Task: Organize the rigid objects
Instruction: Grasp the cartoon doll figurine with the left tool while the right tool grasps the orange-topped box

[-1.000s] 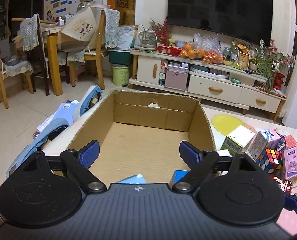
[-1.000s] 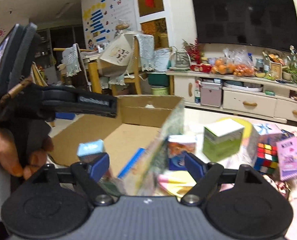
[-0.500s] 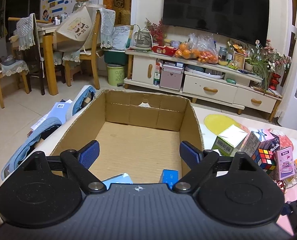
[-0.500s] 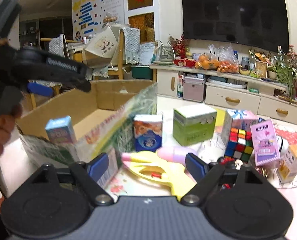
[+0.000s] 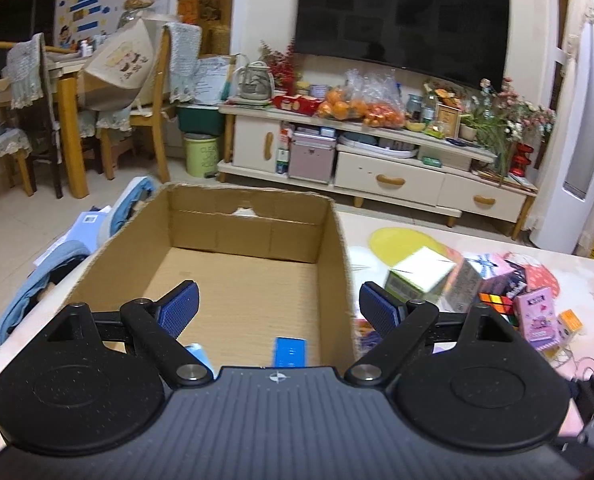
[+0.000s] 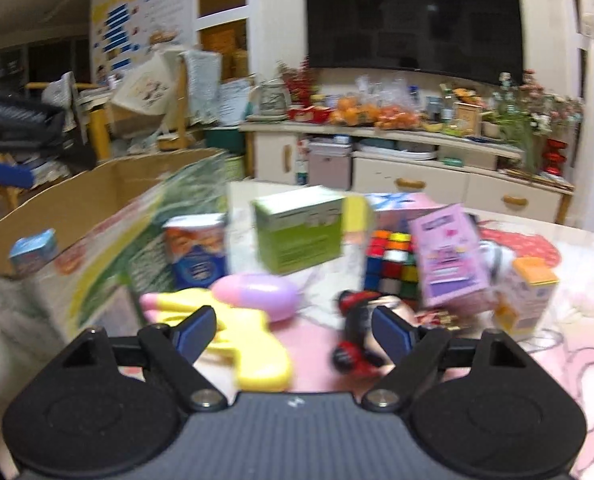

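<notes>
An open cardboard box stands on the table, with two small blue cartons at its near end; its printed outer wall shows in the right wrist view. My left gripper is open and empty above the box's near end. My right gripper is open and empty over a yellow and pink toy water gun. Around it lie a red and black toy, a Rubik's cube, a green box, a pink carton, an orange carton and a blue carton.
A small blue carton stands inside the box near its wall. The table has a pink patterned cloth. Behind are a TV cabinet, chairs and blue fabric left of the box.
My right gripper has swung right, away from the box, and come down low over the toy water gun. My left gripper has drawn back slightly over the box. Both stay open.
</notes>
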The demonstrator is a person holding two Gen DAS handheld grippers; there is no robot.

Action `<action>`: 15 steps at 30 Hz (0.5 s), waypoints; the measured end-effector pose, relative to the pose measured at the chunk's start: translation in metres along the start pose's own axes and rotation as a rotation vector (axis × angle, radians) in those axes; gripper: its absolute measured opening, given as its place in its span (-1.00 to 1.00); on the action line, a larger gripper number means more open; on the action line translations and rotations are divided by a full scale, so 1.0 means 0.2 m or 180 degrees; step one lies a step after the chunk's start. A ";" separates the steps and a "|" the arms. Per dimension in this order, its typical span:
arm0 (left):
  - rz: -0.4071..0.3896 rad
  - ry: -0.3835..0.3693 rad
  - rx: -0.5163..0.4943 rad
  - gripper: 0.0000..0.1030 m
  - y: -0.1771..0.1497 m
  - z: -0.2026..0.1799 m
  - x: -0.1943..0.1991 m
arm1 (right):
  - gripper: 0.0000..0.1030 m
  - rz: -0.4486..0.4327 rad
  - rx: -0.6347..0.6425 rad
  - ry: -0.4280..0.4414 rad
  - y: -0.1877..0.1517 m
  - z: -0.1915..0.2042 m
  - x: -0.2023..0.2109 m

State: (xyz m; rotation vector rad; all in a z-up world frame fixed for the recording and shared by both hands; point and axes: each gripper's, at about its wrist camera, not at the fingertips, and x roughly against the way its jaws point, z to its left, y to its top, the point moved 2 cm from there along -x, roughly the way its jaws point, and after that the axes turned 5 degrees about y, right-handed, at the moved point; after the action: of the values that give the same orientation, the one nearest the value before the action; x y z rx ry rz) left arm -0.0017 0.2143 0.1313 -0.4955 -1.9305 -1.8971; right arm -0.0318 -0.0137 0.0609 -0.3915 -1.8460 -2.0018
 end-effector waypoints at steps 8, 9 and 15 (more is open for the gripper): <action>-0.0014 -0.0215 -0.0230 1.00 -0.03 -0.09 0.02 | 0.81 -0.0148 -0.0300 -0.0296 0.04 -0.24 0.03; -0.0014 -0.0256 -0.0268 1.00 -0.04 -0.10 0.02 | 0.83 -0.0158 -0.0333 -0.0310 0.04 -0.27 0.03; -0.0015 -0.0523 -0.0557 1.00 -0.09 -0.22 0.04 | 0.83 -0.0148 -0.0539 -0.0250 0.05 -0.45 0.01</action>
State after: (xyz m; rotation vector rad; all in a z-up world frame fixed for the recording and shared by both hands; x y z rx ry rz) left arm -0.0153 0.1694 0.1202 -0.7196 -1.8728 -2.0982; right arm -0.0236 -0.1036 0.0621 -0.4857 -1.7510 -2.2122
